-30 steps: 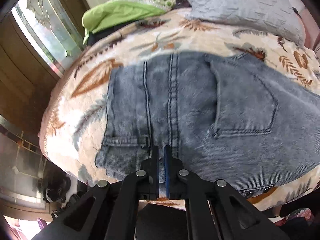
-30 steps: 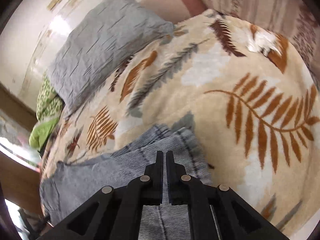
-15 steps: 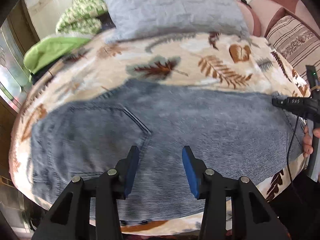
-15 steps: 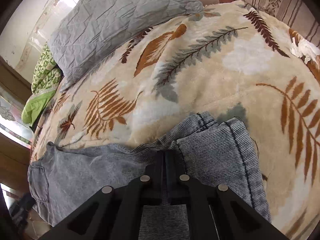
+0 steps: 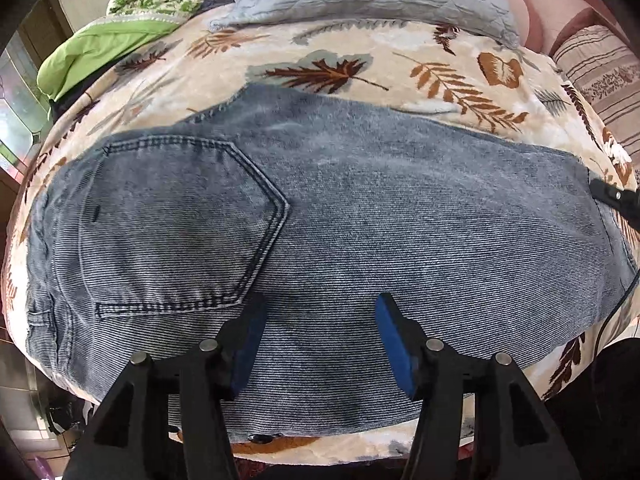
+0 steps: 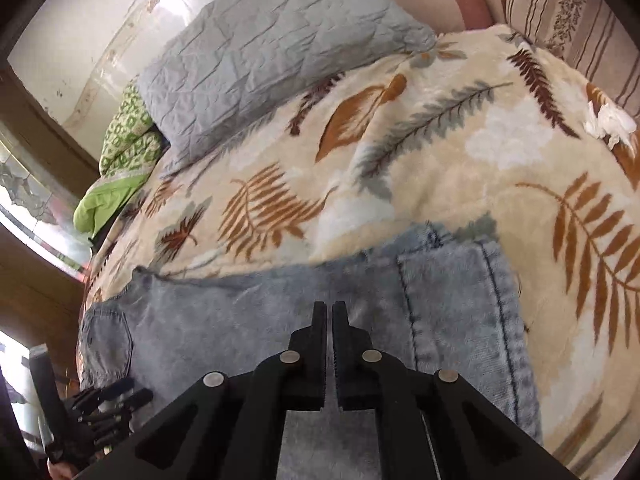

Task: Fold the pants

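Denim jeans (image 5: 360,216) lie flat under our left claw (image 5: 318,344), whose jaws have just been opening, nothing between them. Our right claw (image 6: 329,316) hangs clenched, empty, above the hems. Beyond spreads the leaf-print blanket (image 5: 400,56), then a grey pillow (image 6: 272,48).

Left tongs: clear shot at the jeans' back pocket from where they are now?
Probably yes. The left tongs hover open just above the jeans, their jaws having just opened with nothing between them. The back pocket lies flat and uncovered just ahead to their left; nothing sits in between.
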The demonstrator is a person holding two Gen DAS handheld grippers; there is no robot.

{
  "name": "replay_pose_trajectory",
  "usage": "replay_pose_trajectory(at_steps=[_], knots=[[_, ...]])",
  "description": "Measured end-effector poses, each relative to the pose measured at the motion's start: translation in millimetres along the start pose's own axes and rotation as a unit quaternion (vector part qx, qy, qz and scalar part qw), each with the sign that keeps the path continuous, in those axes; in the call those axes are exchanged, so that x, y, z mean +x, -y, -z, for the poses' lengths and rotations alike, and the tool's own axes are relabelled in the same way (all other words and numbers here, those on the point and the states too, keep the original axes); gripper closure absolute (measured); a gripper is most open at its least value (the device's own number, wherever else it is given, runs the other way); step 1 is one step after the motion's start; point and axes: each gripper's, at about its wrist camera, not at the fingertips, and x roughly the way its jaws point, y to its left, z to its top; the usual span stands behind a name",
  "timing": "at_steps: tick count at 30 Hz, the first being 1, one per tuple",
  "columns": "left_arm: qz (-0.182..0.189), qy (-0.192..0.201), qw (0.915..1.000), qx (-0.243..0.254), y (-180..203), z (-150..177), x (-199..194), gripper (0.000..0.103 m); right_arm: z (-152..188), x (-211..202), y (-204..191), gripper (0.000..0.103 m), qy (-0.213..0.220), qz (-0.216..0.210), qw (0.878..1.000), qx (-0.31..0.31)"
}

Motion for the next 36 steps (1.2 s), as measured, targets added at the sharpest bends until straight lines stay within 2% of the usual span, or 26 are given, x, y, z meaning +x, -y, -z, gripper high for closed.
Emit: replay_pose_trajectory(at_steps=[4,6,9,13,14,18,23,26,29,32,36], knots=[[0.003,0.034,0.9993,0.016,4.7,-3.1,-10.9,0.046,9.0,6.2,-5.3,0.098,-0.024,0.007,0.999,-0.025],[0.011,0.039,0.9989,0.022,8.8,-5.1,-14.3,0.045,11.8,14.5,-6.6,0.098,-0.039,0.016,0.999,-0.032],[0.015,0.029,0.9991,0.028,15.4,-6.4,-7.9,0.042,13.7,29.2,-5.1,0.098,-0.062,0.027,0.997,-0.026],[0.01,-0.001,0.9996,0.027,17.1,-2.6,9.4,0.042,8.7,38.4,-5.8,0.097,-0.058,0.033,0.997,-0.029],[0.007,-0.011,0.9997,0.022,15.5,-1.1,14.1,0.039,7.7,40.7,-5.9,0.097,-0.056,0.034,0.997,-0.03],[0.002,-0.011,0.9999,0.008,8.5,-0.7,18.1,0.023,4.2,45.2,-5.8,0.098,-0.051,0.034,0.998,-0.028],[-0.004,-0.012,0.9999,0.01,7.3,4.8,21.3,0.009,1.3,44.0,-3.6,0.098,-0.048,0.029,0.998,-0.01],[-0.006,-0.012,0.9998,0.011,7.2,9.6,22.5,0.004,0.3,37.0,-4.4,0.098,-0.035,0.024,0.999,-0.002],[-0.004,-0.014,0.9998,0.01,7.5,11.0,22.5,0.003,-1.2,20.0,-9.3,0.098,0.002,0.018,1.0,-0.012],[-0.005,-0.014,0.9998,0.011,7.7,12.5,21.6,0.003,-1.7,1.6,-14.3,0.098,0.036,-0.003,0.999,-0.023],[-0.003,-0.034,0.9993,0.016,9.6,14.0,20.4,0.0,4.0,-14.0,-28.3,0.098,0.054,-0.028,0.997,-0.055]])
